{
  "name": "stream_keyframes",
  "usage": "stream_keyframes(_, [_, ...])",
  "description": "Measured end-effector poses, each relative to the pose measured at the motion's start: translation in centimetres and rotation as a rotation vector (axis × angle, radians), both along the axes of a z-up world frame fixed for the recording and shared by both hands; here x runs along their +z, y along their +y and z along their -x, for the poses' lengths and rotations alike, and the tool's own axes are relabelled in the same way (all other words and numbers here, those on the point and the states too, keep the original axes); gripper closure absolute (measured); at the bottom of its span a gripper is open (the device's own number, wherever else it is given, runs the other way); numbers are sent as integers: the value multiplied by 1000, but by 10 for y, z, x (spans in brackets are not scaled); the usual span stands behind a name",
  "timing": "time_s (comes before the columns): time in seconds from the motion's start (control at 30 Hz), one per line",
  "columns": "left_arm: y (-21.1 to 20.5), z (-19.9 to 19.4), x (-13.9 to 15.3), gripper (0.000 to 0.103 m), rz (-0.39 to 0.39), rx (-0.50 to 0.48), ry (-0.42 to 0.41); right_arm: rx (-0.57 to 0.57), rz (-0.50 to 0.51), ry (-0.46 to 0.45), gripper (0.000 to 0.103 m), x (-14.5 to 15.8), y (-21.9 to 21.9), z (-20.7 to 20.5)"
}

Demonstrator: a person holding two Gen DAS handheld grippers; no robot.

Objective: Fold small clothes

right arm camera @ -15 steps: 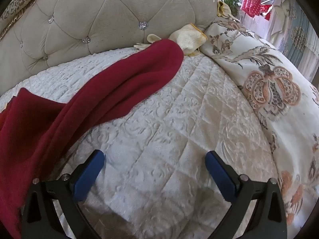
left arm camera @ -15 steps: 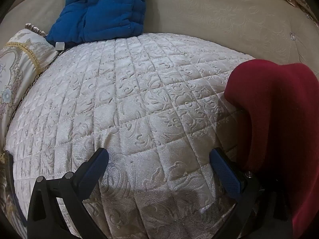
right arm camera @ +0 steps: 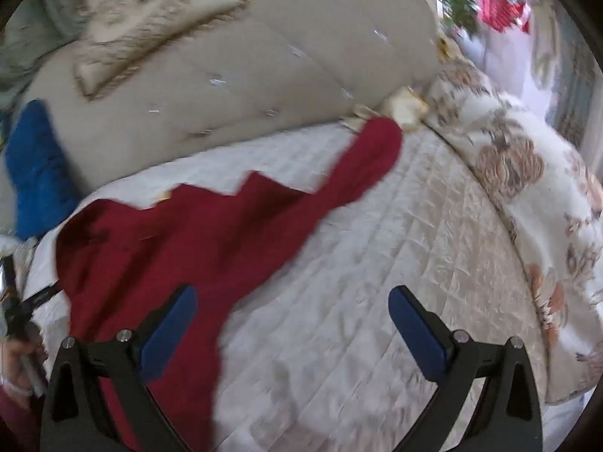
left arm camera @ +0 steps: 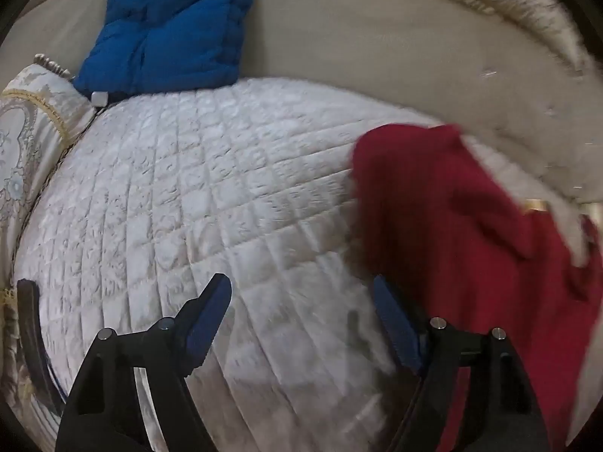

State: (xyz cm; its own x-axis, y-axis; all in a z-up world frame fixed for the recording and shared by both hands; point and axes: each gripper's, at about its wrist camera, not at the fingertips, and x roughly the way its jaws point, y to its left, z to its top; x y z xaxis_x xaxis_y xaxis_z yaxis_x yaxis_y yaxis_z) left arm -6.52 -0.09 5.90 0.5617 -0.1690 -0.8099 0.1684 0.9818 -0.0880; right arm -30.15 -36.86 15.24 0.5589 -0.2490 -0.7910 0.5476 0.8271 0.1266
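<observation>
Both my grippers, left (left arm camera: 301,312) and right (right arm camera: 292,320), gape empty over the quilt (left arm camera: 196,203); the red garment (right arm camera: 211,233), blurred, seemingly slants up-right, nearer my left.

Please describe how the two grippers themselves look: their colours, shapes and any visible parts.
The left gripper and right gripper look alike. Each has two black, angular arms with triangular cut-outs and small silver screw heads on top. Each finger ends in a flat, elongated blue pad. No cables or markings are visible. In the right wrist view a bare hand appears at the left edge.
</observation>
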Motion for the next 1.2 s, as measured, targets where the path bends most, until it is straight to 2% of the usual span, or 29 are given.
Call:
stream_keyframes(0.13, [-5,30,22,44,-14,-51,-75,99,-8,-37,0,41,41,3])
stream_keyframes(0.23, [-7,45,29,44,5,-74,-87,177,-61,-85,0,69,62,0])
stream_keyframes(0.37, [-13,64,28,44,35,-107,-82,238,-21,-115,0,84,92,-10])
stream_keyframes(0.53, [-32,75,27,44,2,-162,-127,213,5,-79,0,48,110,-32])
stream_keyframes(0.67, [-35,74,26,44,7,-178,-135,169,18,-53,0,18,113,-54])
stream_keyframes(0.83, [-41,68,20,44,1,-176,-125,168,63,-48,0,2,118,-72])
stream_keyframes(0.97, [-40,64,18,44,6,-169,-119,211,47,-44,0,-11,124,-83])
stream_keyframes(1.1, [-42,60,16,44,4,-164,-111,210,72,-21,0,-20,129,-93])
stream_keyframes(1.2, [-44,60,16,44,0,-173,-112,218,52,-14,0,-26,129,-99])
